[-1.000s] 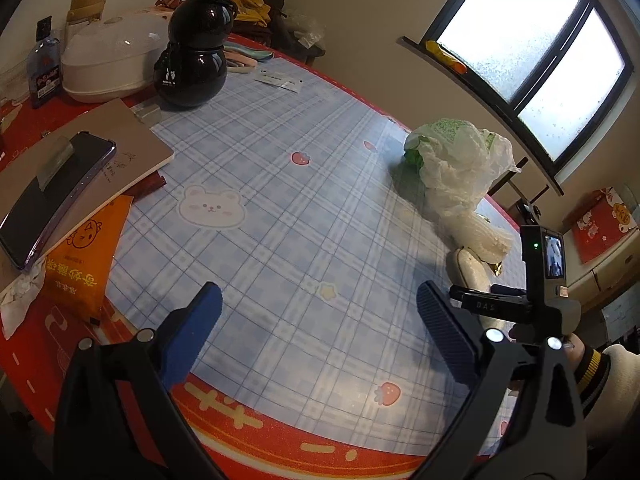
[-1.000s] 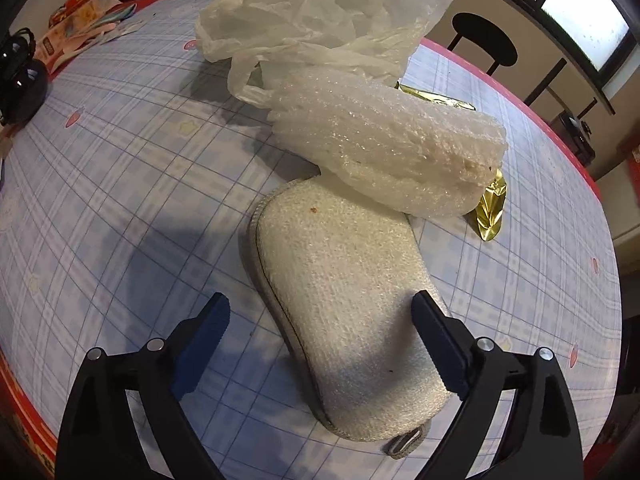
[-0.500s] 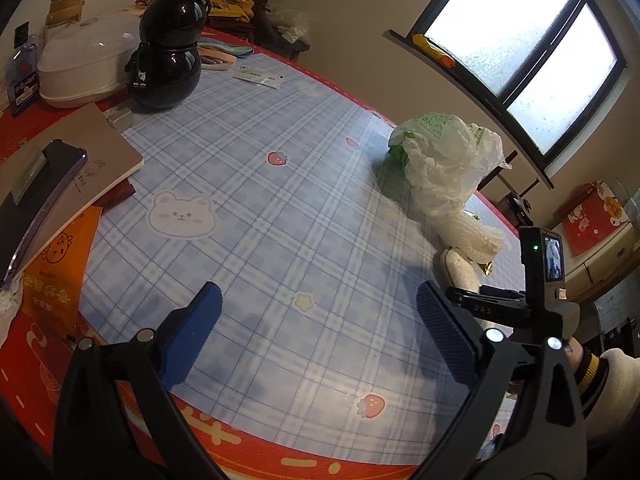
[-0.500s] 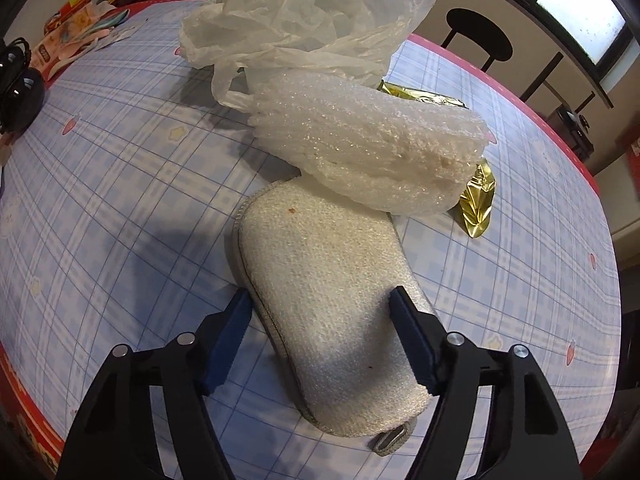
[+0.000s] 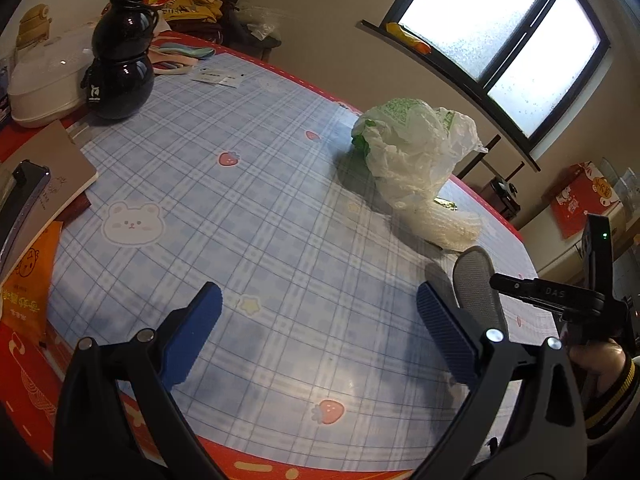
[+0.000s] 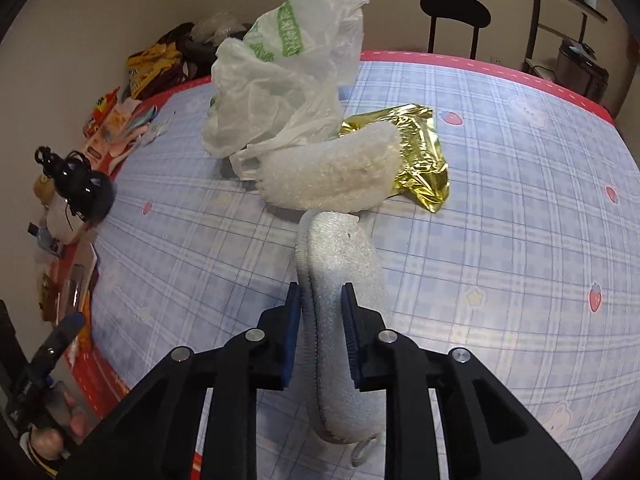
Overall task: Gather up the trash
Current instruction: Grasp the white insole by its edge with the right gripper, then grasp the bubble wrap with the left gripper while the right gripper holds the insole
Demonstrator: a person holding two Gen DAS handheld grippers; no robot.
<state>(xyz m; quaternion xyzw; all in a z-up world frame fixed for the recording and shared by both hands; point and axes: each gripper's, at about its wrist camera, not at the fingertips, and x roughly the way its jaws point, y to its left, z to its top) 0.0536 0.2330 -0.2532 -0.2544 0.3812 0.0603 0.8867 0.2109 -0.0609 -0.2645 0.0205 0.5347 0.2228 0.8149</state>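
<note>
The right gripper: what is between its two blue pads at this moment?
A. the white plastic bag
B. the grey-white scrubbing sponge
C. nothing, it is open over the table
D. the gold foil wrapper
B: in the right wrist view the right gripper has its blue pads pressed on both sides of the scrubbing sponge, which is turned on edge above the tablecloth.

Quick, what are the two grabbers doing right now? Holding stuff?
Left hand-held gripper: open, holding nothing, above the table.
Right hand-held gripper: shut on the white pouch, which is turned on edge.
</note>
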